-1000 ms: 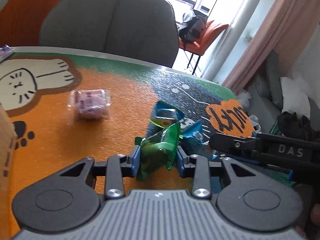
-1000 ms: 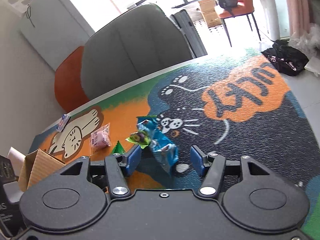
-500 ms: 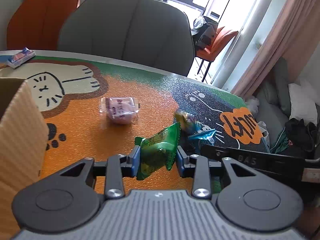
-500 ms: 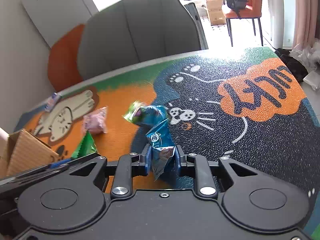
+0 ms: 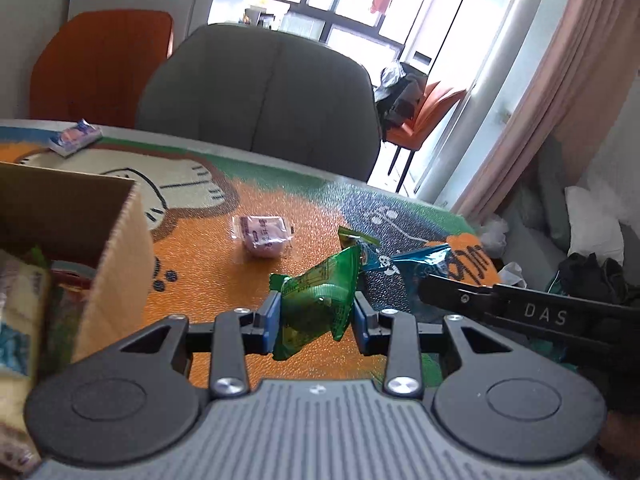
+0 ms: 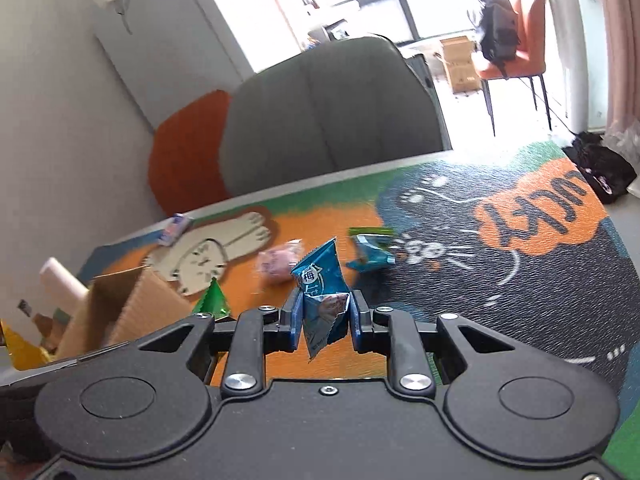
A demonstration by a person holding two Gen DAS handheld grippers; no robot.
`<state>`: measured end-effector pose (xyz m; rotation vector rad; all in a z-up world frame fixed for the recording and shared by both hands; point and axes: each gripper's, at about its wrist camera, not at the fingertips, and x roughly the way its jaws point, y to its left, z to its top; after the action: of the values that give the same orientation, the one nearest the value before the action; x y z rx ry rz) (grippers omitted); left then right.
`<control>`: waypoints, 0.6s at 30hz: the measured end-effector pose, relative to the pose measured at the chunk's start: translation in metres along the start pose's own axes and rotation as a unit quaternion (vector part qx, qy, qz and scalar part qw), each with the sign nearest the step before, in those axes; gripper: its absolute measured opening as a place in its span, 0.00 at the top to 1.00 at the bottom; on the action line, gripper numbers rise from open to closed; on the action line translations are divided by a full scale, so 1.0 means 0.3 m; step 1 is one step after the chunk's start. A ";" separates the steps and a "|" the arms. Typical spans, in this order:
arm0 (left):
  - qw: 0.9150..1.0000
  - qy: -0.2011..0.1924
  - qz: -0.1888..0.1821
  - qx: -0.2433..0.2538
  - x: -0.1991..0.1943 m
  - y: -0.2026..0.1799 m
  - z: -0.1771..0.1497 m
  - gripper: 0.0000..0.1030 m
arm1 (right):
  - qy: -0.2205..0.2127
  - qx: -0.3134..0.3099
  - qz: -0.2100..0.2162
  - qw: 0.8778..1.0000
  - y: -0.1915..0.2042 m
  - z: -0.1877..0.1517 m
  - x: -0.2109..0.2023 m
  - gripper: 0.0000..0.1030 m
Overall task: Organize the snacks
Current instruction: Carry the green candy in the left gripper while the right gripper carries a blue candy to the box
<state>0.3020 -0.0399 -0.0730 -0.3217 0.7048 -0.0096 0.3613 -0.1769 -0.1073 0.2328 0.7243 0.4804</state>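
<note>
Left gripper point(image 5: 316, 316) is clamped on a green snack packet point(image 5: 316, 300), lifted clear of the tabletop point(image 5: 208, 280) and just right of the open cardboard box point(image 5: 112, 248). Right gripper point(image 6: 325, 316) pinches a blue snack packet point(image 6: 320, 284) between its pads, also off the surface; in the left wrist view its black body reaches in from the right, with the blue packet sticking out ahead of it.

Judging by what lies where, the task looks partly done. The box already holds several wrapped items along its near edge, though they are too blurred to name. Two packets are in hand and seem bound for the box. Left on the tabletop are a pink wrapped snack point(image 5: 264, 234) near the middle, a teal and green packet point(image 6: 370, 250) just beyond it toward the dark part of the mat, and a small blue and pink packet point(image 5: 74, 136) at the far edge, well apart from the rest.

A bright cartoon mat covers the tabletop: orange ground, a white cat paw, a dark cat face and an orange bubble with lettering. Behind the far edge stand a grey chair point(image 5: 264, 96) and an orange chair point(image 5: 100, 64). Beyond are large windows, a pink curtain point(image 5: 560, 80), and another orange chair with a dark bag on it point(image 6: 508, 40).
</note>
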 end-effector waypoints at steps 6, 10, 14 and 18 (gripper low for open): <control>1.000 -0.018 -0.001 0.001 -0.121 0.041 -0.025 0.65 | -0.009 -0.008 0.021 1.000 0.102 -0.042 -0.042 0.79; 1.000 -0.030 0.001 -0.008 -0.204 0.090 -0.030 0.65 | -0.015 -0.019 0.034 0.999 0.186 -0.067 -0.070 0.79; 0.999 -0.045 -0.003 -0.015 -0.293 0.146 -0.028 0.65 | -0.020 -0.029 0.044 0.998 0.275 -0.087 -0.086 0.79; 0.998 -0.060 0.002 -0.018 -0.365 0.205 -0.023 0.65 | -0.024 -0.039 0.055 0.997 0.364 -0.106 -0.092 0.79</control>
<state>0.2078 0.0294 -0.0265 -0.3525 0.5877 0.0250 0.2848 -0.0948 -0.0746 0.2106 0.6464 0.6058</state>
